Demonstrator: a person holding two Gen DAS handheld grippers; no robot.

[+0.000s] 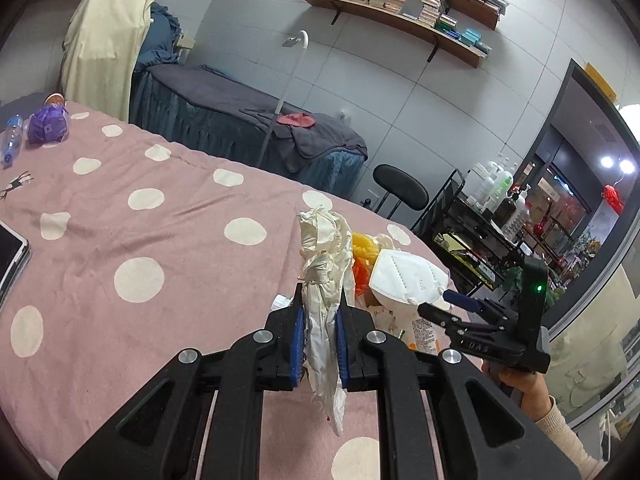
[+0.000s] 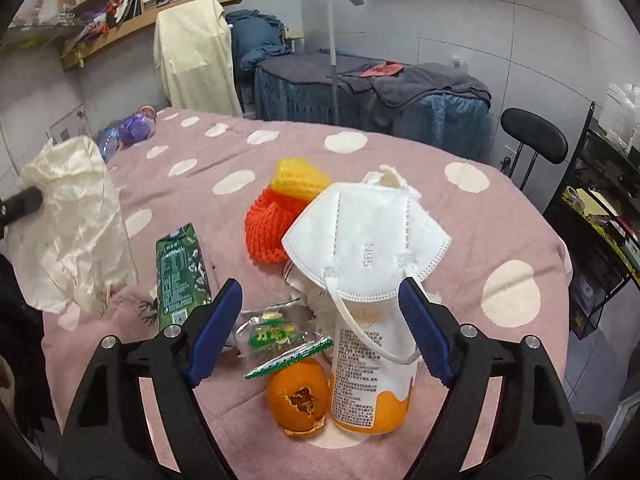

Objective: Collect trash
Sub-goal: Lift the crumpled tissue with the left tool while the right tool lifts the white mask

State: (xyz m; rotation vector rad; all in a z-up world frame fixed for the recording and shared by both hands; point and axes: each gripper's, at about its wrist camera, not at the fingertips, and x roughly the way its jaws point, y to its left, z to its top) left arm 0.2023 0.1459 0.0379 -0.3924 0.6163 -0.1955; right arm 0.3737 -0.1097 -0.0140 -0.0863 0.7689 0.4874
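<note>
My left gripper (image 1: 322,300) is shut on a crumpled white plastic bag (image 1: 326,264), held above the pink dotted bedspread (image 1: 140,240). The same bag (image 2: 72,220) hangs at the left of the right wrist view. My right gripper (image 2: 320,296) stands open over a trash pile, with nothing pressed by its pads. A white N95 mask (image 2: 360,236) lies on a white-and-orange bottle (image 2: 372,372) just ahead of the tips. Beside the bottle are an orange peel (image 2: 298,396), a clear snack wrapper (image 2: 276,340), a green carton (image 2: 180,276) and orange and yellow foam netting (image 2: 272,220).
A purple bag (image 1: 48,122) and a water bottle (image 1: 12,140) lie at the far end of the bed. A flat device (image 1: 10,256) rests at the left edge. A black chair (image 1: 400,188) and a wire cart (image 1: 480,232) stand to the right.
</note>
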